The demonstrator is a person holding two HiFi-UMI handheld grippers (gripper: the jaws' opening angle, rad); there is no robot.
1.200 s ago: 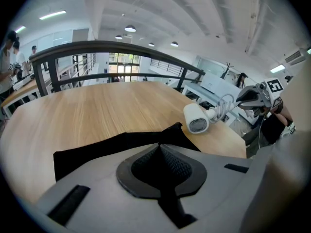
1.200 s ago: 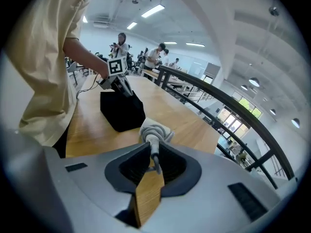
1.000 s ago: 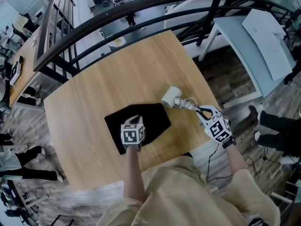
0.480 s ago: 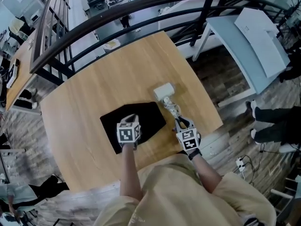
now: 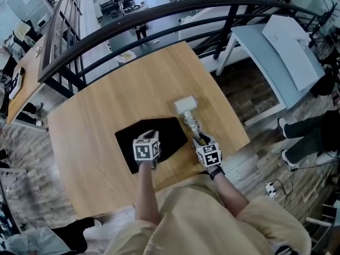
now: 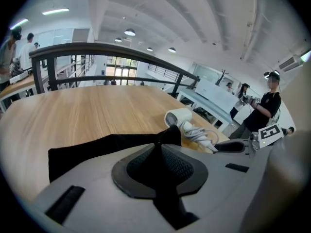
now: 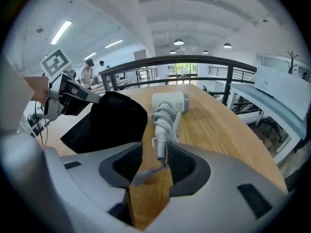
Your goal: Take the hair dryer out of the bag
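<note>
A black bag (image 5: 154, 137) lies flat on the wooden table (image 5: 101, 105). My left gripper (image 5: 147, 142) is shut on the bag's near edge; in the left gripper view the black fabric (image 6: 97, 147) rises pinched between the jaws (image 6: 158, 147). Just right of the bag lies the white hair dryer (image 5: 185, 105), head away from me, its cord wound round the handle (image 5: 192, 124). My right gripper (image 5: 201, 140) is at the handle's near end, its jaws opening. In the right gripper view the handle tip (image 7: 160, 147) and cord sit loose in the gap (image 7: 153, 154).
A black curved railing (image 5: 159, 20) runs round the table's far side. The table's right edge (image 5: 234, 116) is close to the hair dryer. A white desk (image 5: 276, 52) stands beyond it, and a person's legs (image 5: 313, 132) show on the floor at right.
My right gripper has come left and down toward me and rolled, laying the hair dryer on the table beside the bag; its jaws have parted. The left gripper has stayed on the bag.
</note>
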